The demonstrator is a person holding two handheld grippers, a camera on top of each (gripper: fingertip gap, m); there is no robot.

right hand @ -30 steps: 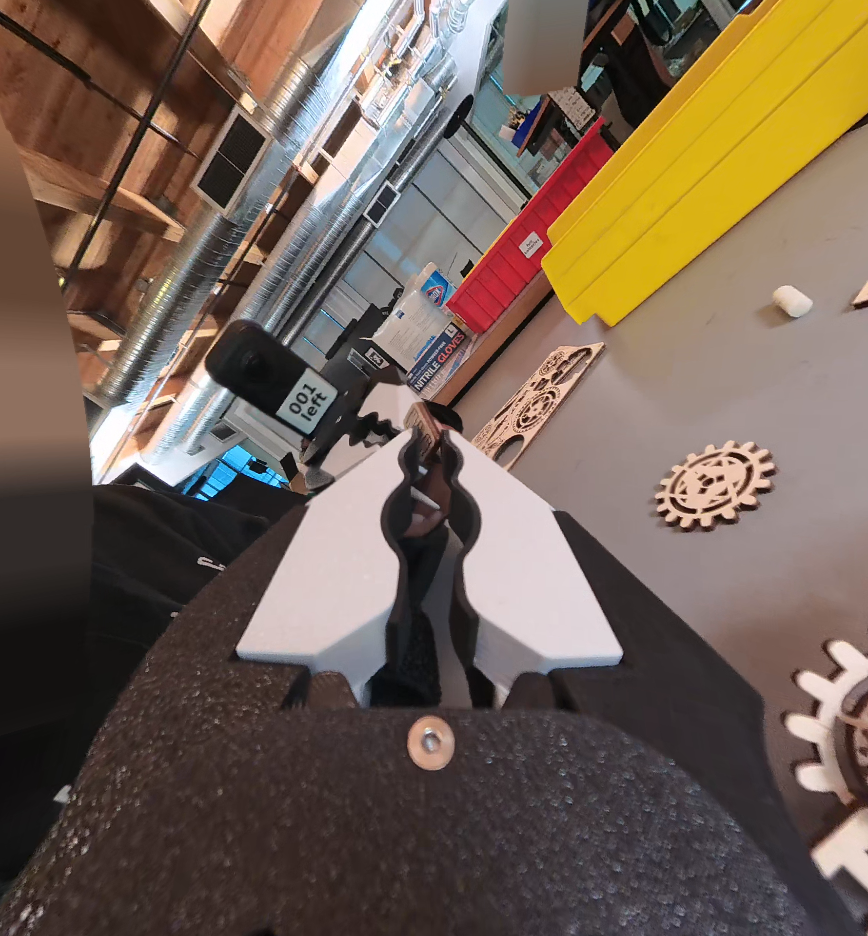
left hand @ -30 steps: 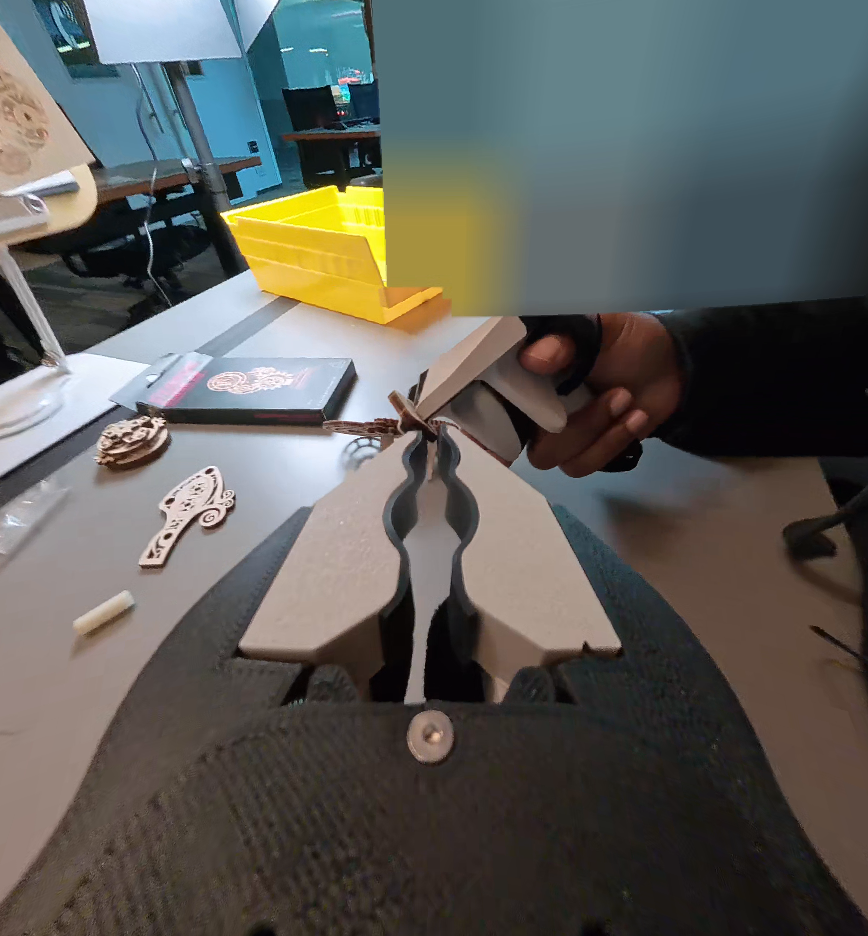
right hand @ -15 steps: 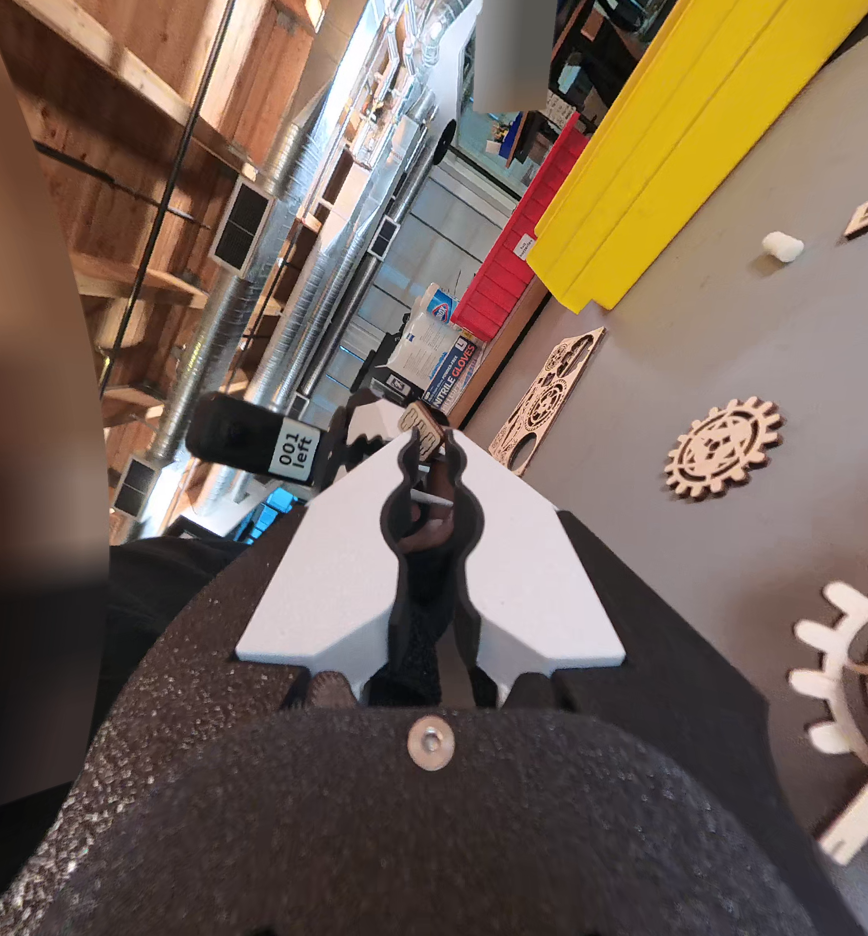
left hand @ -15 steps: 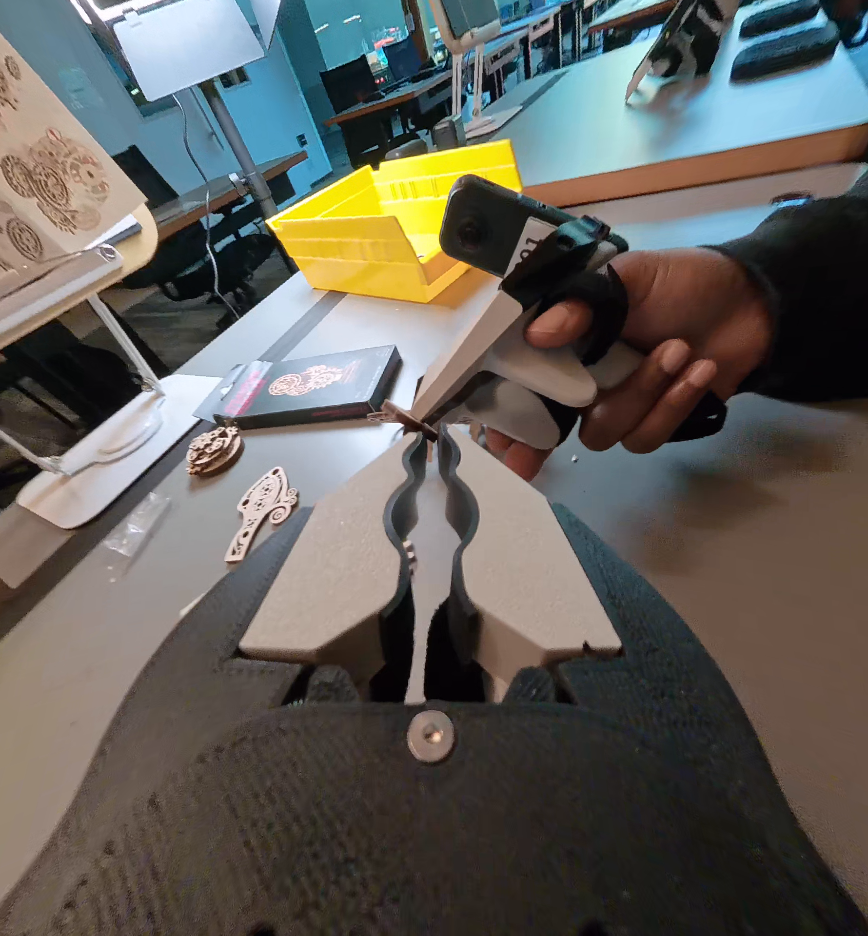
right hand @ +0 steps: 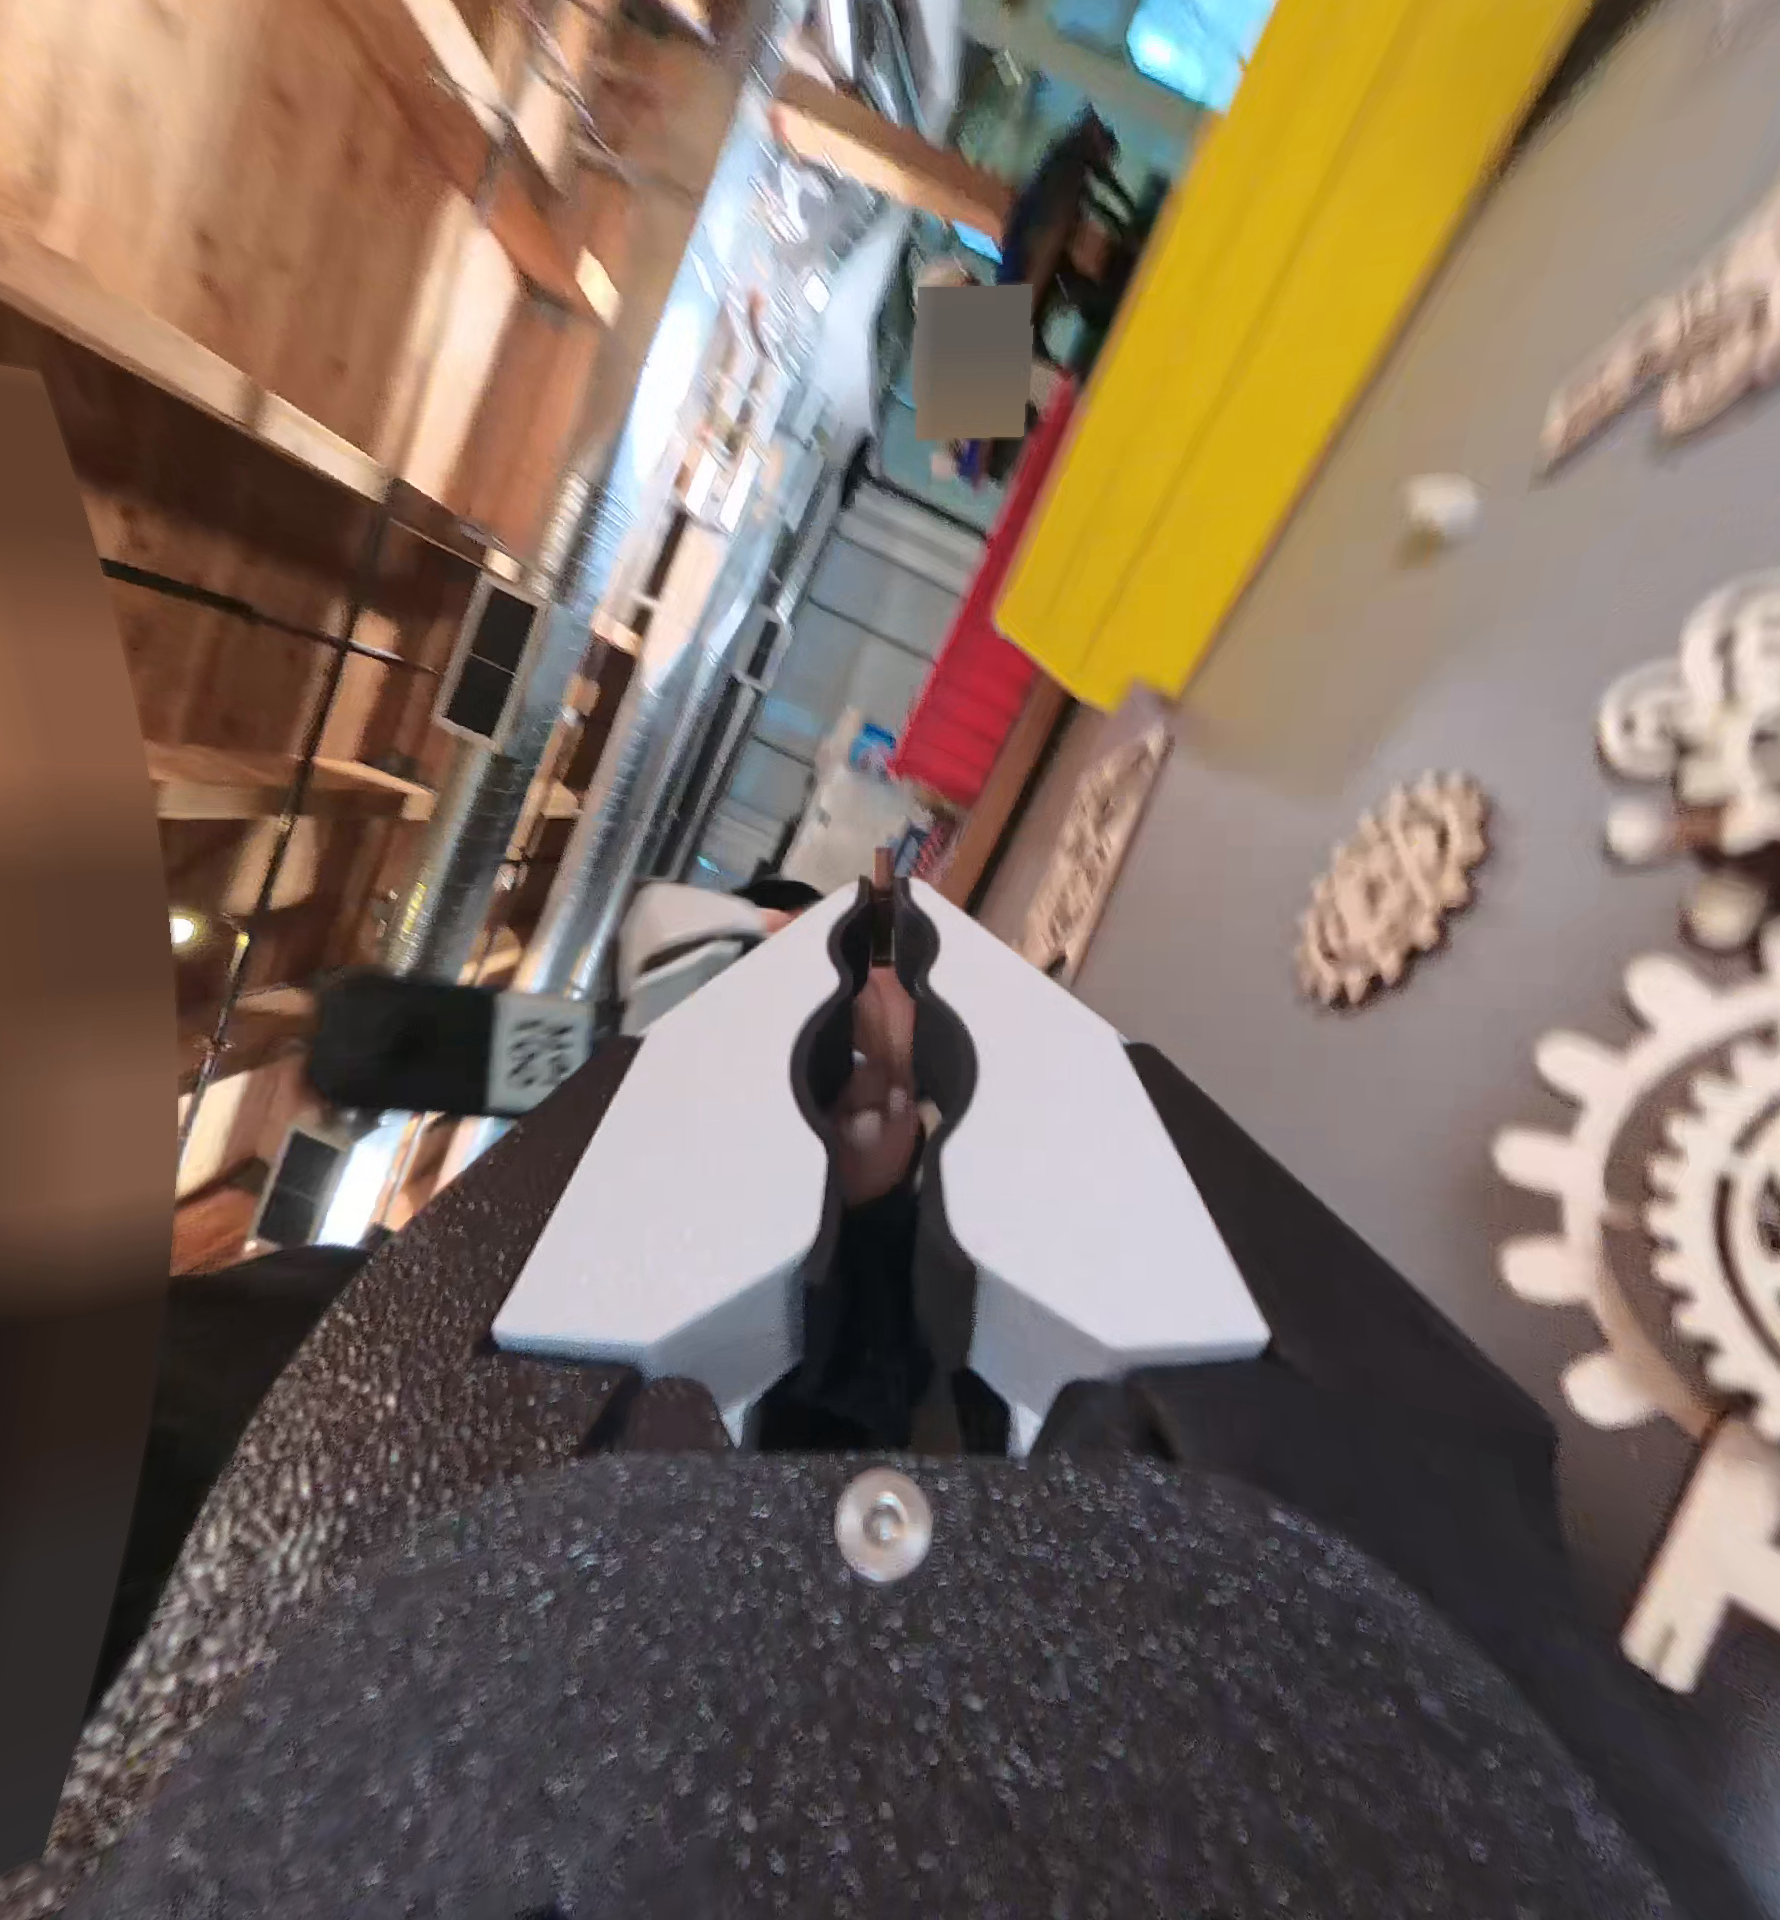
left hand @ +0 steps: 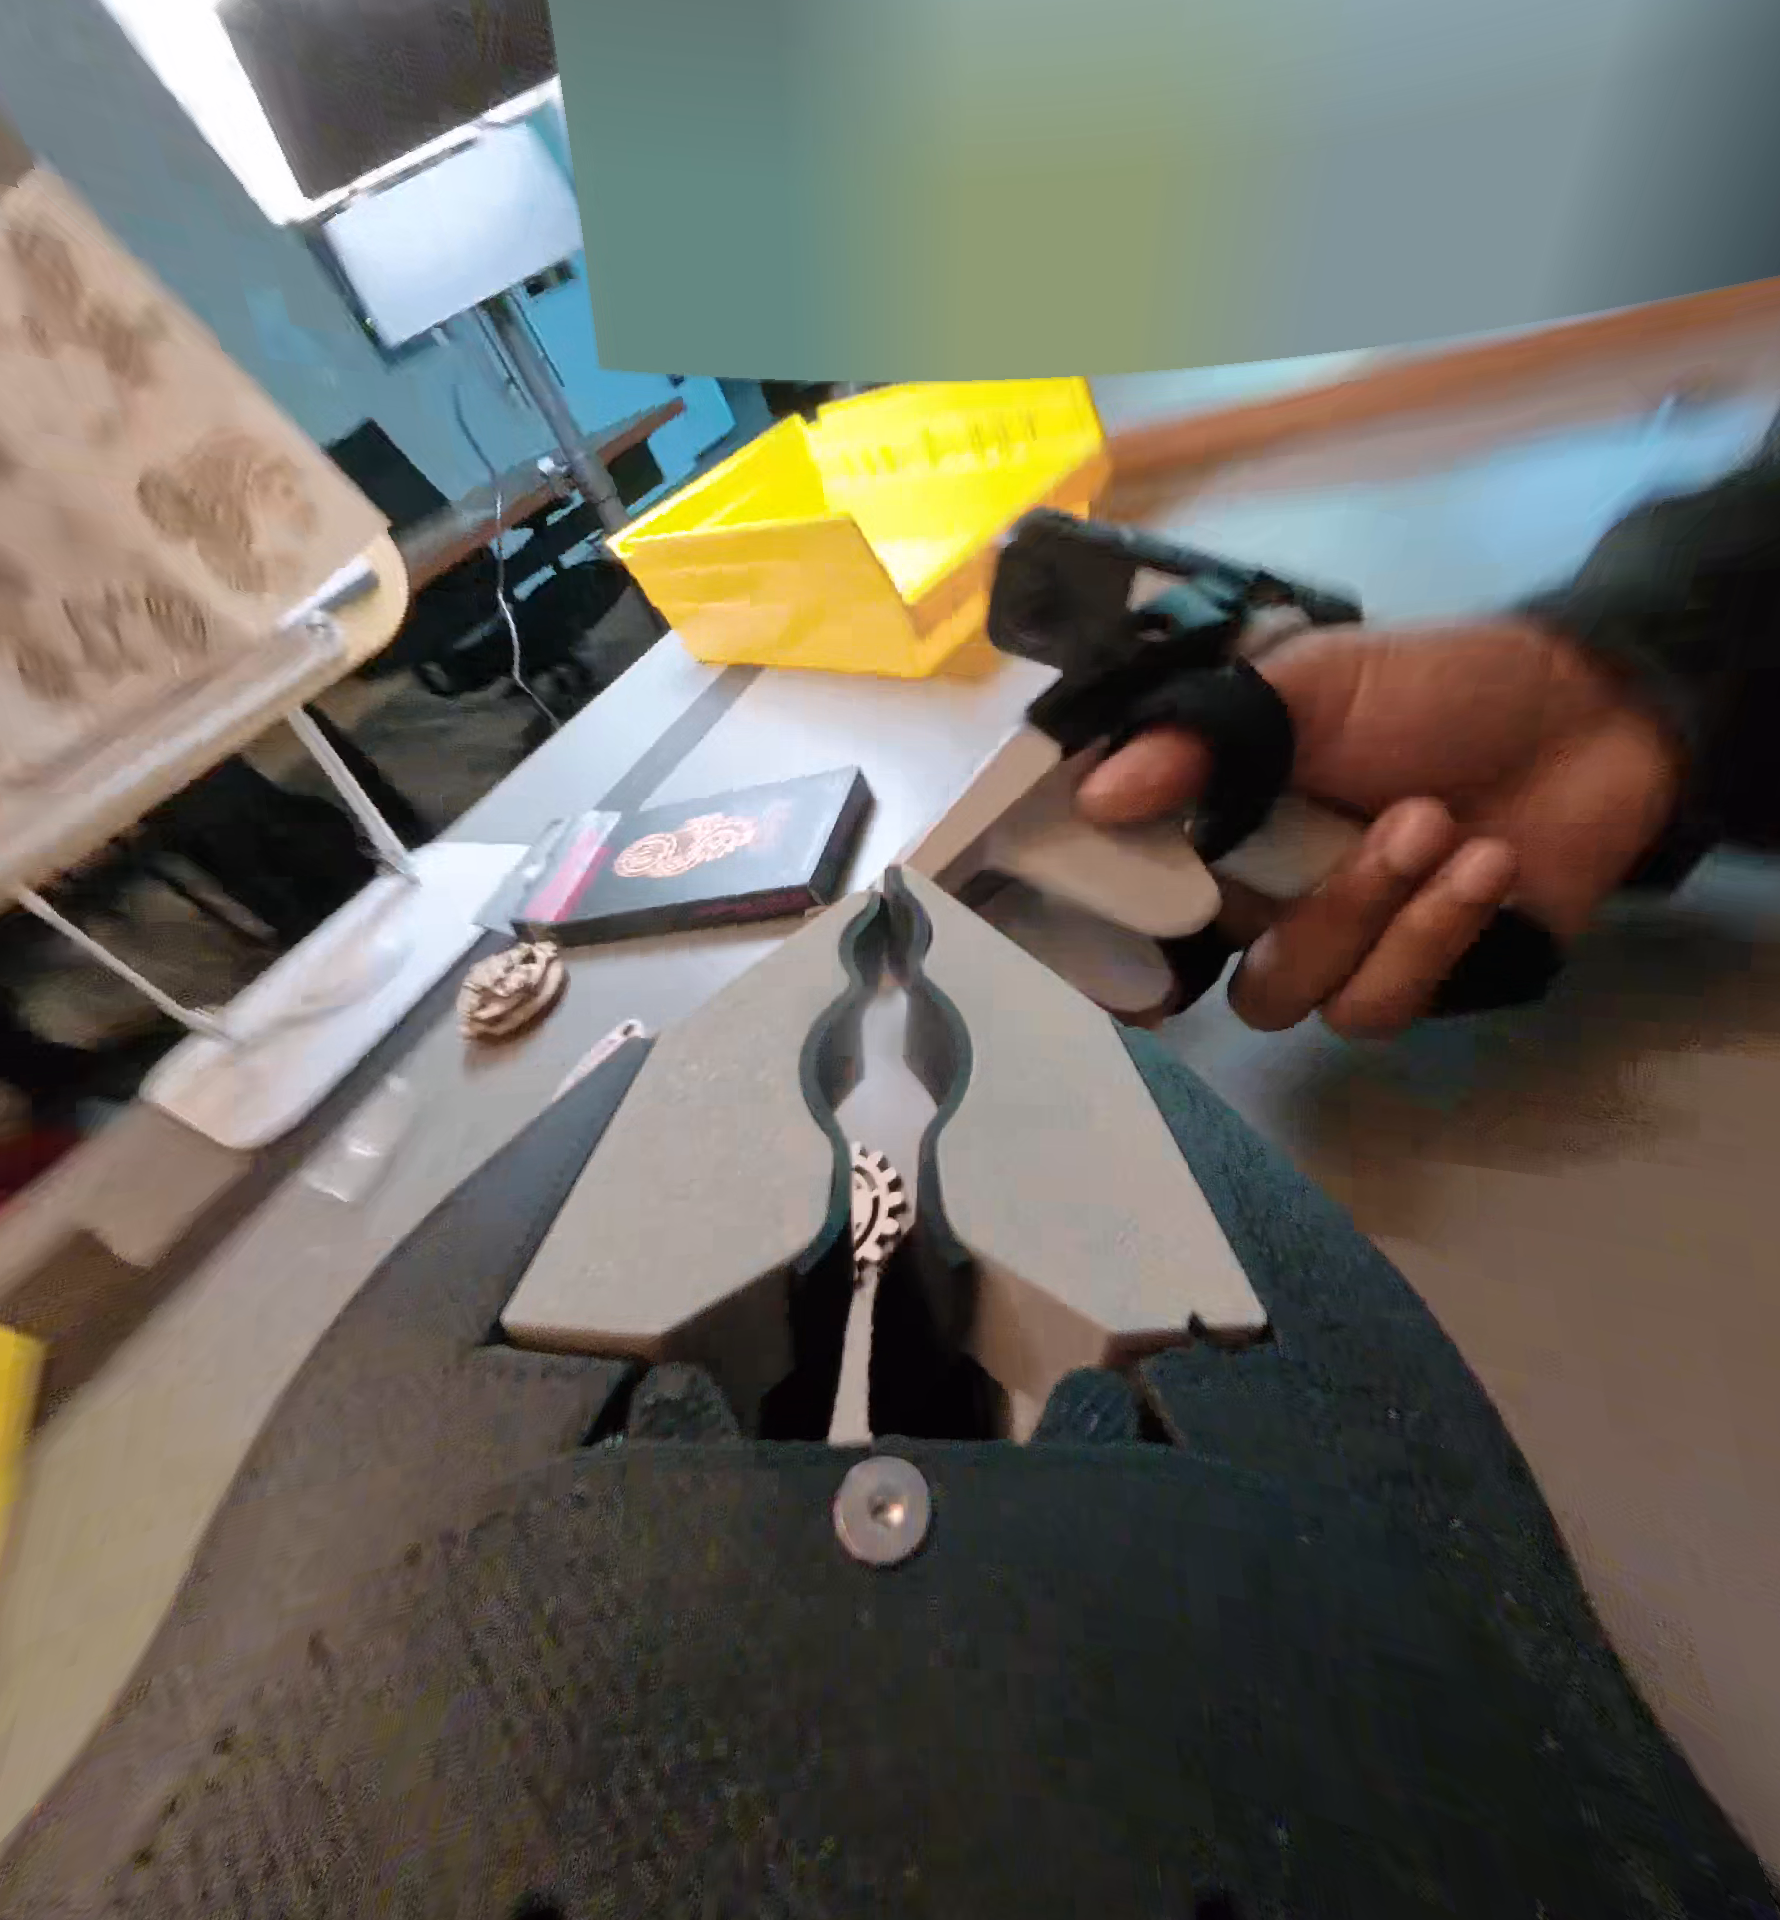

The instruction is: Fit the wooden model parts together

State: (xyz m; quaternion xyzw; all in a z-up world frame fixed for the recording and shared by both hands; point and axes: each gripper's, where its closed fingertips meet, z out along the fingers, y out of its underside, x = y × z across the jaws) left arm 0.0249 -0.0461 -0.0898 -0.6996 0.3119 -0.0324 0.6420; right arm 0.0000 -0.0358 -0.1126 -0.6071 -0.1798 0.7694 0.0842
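Observation:
My left gripper point(left hand: 891, 909) is shut; a thin wooden part shows only as a dark sliver at its tips. A hand point(left hand: 1437, 810) holds the right gripper just right of those tips, its fingers pointing at them. In the right wrist view my right gripper point(right hand: 881, 904) is shut on a small thin brown wooden piece point(right hand: 881, 878) that sticks out past the tips. The left gripper's black camera point(right hand: 418, 1039) is just beyond it. A small wooden gear point(left hand: 878, 1205) shows through the gap behind the left fingers. Both views are blurred.
A yellow bin point(left hand: 865, 561), a black box point(left hand: 709, 857) and a small wooden assembly point(left hand: 512, 987) lie on the grey table point(left hand: 1488, 1299). A stand holds a wooden sheet point(left hand: 117, 582) at left. A loose gear point(right hand: 1395, 883), a large gear assembly point(right hand: 1696, 1195) and a white peg point(right hand: 1442, 509) lie at right.
Both grippers have swung, still tip to tip. The flat part that stuck out left of the left tips no longer shows. A gear now appears through the left gap; the gear assembly looms closer at right.

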